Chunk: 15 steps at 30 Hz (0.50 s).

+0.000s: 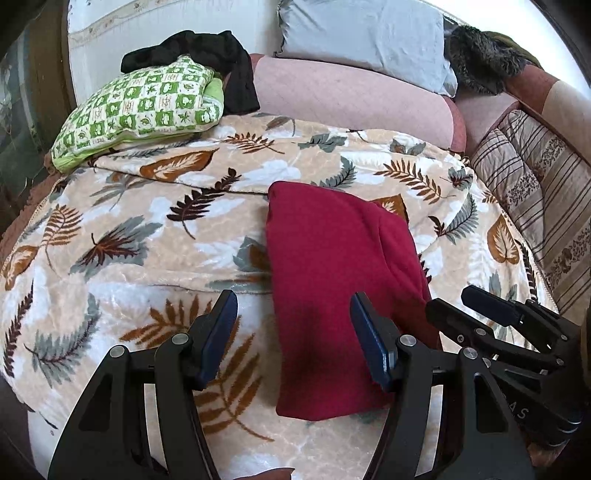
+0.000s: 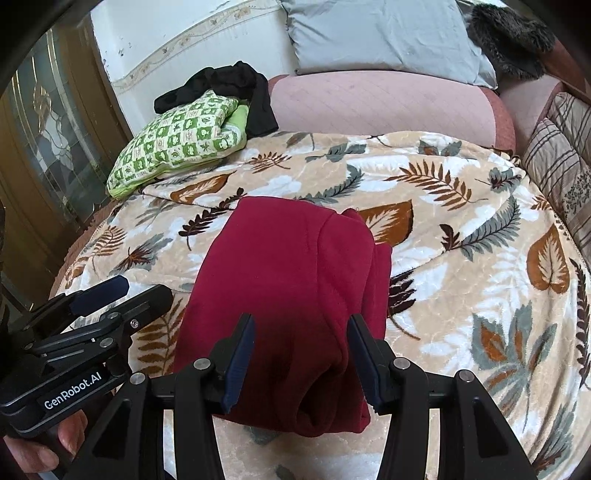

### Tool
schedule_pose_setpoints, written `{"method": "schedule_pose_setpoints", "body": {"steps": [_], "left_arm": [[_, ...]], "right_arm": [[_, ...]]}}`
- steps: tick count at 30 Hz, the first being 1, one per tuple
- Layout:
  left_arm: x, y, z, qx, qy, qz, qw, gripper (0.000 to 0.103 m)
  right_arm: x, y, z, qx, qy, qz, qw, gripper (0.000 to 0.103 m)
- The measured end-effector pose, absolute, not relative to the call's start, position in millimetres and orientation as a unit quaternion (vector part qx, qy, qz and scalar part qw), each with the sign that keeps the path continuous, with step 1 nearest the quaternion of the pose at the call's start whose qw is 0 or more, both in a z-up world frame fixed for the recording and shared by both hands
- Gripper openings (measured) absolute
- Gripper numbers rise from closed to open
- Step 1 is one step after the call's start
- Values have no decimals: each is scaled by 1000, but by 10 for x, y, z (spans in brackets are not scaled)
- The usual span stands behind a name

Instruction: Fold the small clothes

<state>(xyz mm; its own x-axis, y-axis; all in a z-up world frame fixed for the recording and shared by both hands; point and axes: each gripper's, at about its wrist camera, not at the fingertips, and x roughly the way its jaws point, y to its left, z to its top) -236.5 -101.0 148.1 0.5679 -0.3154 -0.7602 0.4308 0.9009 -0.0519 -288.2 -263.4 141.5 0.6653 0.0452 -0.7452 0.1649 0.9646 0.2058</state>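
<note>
Garment of red fleece [image 2: 291, 306], folded, lies on the leaf-pattern blanket [image 2: 461, 280] at frame centre. Left gripper [image 1: 293, 332] and right gripper [image 2: 301, 350] both hover open, holding nothing.

Folded garment [image 2: 291, 295]: solid dark red. Blanket [image 1: 147, 236]: beige ground with brown, rust, grey and white leaf print. Far-left cushion [image 1: 140, 107]: green-and-cream checks with small motifs, lime edge. Cloth [image 1: 221, 55] on that cushion: black. Bolster [image 2: 384, 107]: pale pink, quilted. Far pillow [image 2: 380, 33]: light grey-blue. Right cushion [image 1: 528, 192]: beige-and-brown stripes. Gripper pads [image 2: 240, 354]: dark blue on black frames.
</note>
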Motion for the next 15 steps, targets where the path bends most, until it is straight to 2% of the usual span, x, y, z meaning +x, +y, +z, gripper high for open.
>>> {"method": "schedule_pose_setpoints", "body": {"steps": [15], "left_arm": [[-2375, -1036, 1453, 83, 410, -211, 883, 64]], "right_arm": [[-2879, -2625, 1356, 135, 413, -28, 900, 50]]}}
